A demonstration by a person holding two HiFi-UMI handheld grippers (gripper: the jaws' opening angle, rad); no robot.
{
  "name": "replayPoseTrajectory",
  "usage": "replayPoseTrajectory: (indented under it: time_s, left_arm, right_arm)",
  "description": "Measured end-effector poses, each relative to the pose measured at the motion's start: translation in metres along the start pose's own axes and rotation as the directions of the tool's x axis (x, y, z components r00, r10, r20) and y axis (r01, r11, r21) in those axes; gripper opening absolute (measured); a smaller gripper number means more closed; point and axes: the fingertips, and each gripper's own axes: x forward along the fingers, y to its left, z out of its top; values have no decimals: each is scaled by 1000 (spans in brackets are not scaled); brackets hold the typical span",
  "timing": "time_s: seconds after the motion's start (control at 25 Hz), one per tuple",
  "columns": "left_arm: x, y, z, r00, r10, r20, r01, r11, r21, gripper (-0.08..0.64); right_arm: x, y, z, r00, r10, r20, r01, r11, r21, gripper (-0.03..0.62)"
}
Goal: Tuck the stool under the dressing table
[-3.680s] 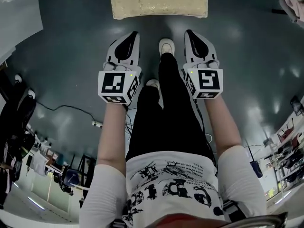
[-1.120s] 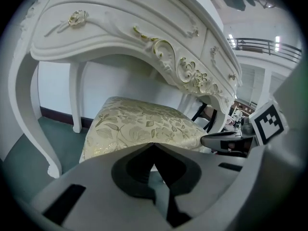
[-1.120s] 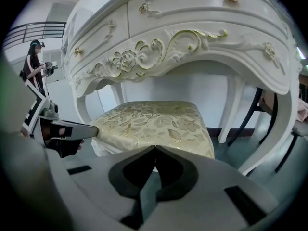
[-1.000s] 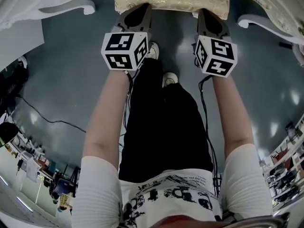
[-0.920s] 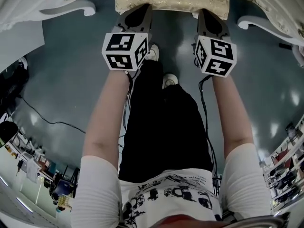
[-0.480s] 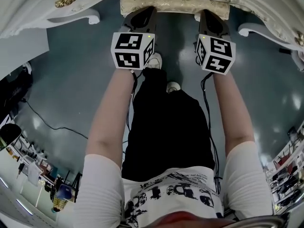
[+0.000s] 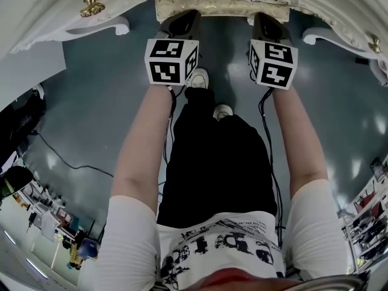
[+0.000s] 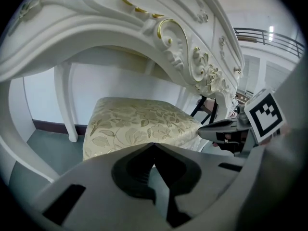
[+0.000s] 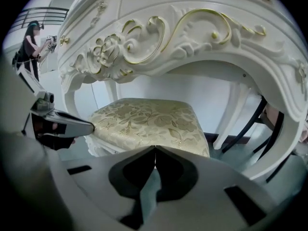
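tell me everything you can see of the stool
The stool has a squarish padded seat in cream fabric with a gold leaf pattern, and a white carved rim below. It stands upright and level, mostly under the arch of the white dressing table, between the table's legs. The left tool and right tool, both shut, sit at its near edge, seemingly touching. The stool's own legs are hidden.

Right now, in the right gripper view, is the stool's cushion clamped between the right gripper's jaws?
No, the right gripper has its jaws shut on nothing, tips meeting just in front of the stool.
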Motion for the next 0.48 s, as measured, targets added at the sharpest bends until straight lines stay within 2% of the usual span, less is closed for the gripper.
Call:
replayPoseTrajectory:
  time_s: [0.16,0.48]
  left_arm:
    - [-14,-11,7,1000,-10,-7,10,1000,9,20]
    - [-80,-52,37,1000,-9,-2,9,1000,12,20]
  right_arm:
    - [-21,5,14,1000,29,-6,-28,998,58,17]
    - [-104,31,51,994,110,20,-111,992,60,17]
